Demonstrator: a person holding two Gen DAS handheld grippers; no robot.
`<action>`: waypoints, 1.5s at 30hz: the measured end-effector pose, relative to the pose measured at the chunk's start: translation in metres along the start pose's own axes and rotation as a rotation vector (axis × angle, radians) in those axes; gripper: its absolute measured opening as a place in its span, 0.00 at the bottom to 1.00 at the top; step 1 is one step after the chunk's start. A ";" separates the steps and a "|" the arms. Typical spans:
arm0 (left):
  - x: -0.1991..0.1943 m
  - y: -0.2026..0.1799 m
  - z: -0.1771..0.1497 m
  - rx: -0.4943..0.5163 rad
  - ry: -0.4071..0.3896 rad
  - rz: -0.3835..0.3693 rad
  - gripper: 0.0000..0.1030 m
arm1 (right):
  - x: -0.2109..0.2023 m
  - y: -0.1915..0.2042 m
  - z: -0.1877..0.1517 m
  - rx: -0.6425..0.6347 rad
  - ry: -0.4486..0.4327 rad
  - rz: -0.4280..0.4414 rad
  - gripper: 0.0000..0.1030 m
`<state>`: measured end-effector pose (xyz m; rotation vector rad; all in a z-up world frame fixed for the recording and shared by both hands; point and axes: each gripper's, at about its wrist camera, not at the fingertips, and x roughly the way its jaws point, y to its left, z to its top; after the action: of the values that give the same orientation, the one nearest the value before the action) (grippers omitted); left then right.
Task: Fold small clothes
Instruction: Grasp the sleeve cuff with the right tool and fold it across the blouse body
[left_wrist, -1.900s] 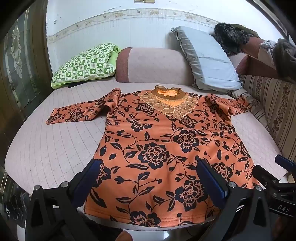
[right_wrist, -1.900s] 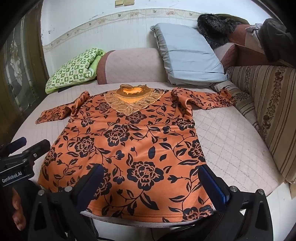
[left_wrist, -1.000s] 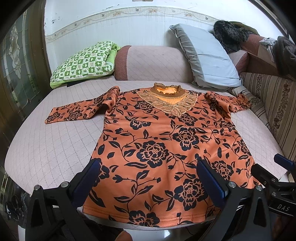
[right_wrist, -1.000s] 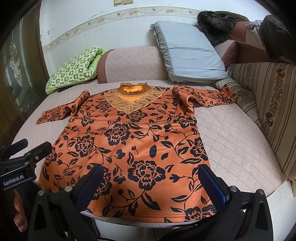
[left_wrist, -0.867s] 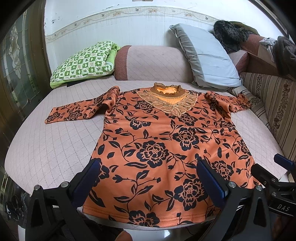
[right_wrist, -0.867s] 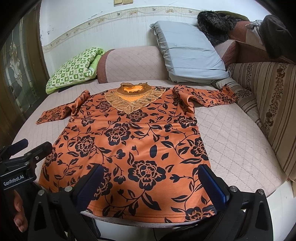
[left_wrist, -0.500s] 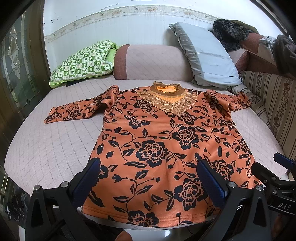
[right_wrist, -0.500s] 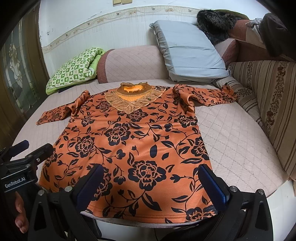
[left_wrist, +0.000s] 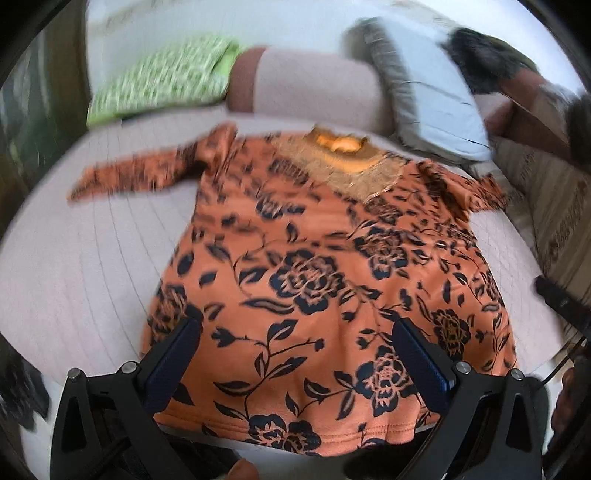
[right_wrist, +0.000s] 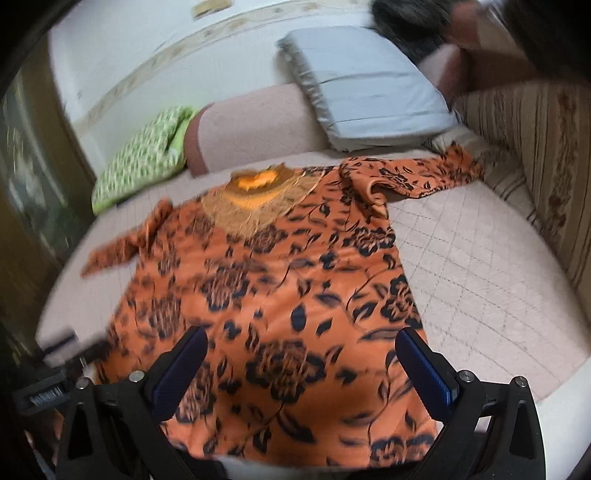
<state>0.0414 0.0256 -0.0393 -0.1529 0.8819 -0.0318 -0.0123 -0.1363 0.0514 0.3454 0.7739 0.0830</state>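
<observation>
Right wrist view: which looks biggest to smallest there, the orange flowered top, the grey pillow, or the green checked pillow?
1. Orange flowered top, by far the largest; it also lies nearest the camera.
2. Grey pillow.
3. Green checked pillow, smallest; it sits at the blurred edge, partly cut off from view.

Both views are now smeared with motion blur, where 0.5 s ago they were sharp. In the left wrist view the top (left_wrist: 314, 266) sits larger and nearer, its hem closer under the left gripper (left_wrist: 295, 354). In the right wrist view the scene tilts, the top (right_wrist: 280, 295) leaning left, and the right gripper (right_wrist: 301, 363) is further over the fabric.
</observation>
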 end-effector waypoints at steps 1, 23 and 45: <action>0.008 0.006 0.001 -0.038 0.017 -0.019 1.00 | 0.007 -0.019 0.010 0.055 0.011 0.042 1.00; 0.158 0.009 0.072 -0.047 0.033 0.037 1.00 | 0.233 -0.325 0.248 0.582 -0.008 -0.381 0.34; 0.102 0.088 0.080 -0.355 -0.093 0.012 1.00 | 0.314 0.199 0.162 -0.235 0.365 0.173 0.67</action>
<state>0.1652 0.1127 -0.0806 -0.4771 0.7902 0.1429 0.3351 0.0690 0.0150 0.1737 1.0821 0.4050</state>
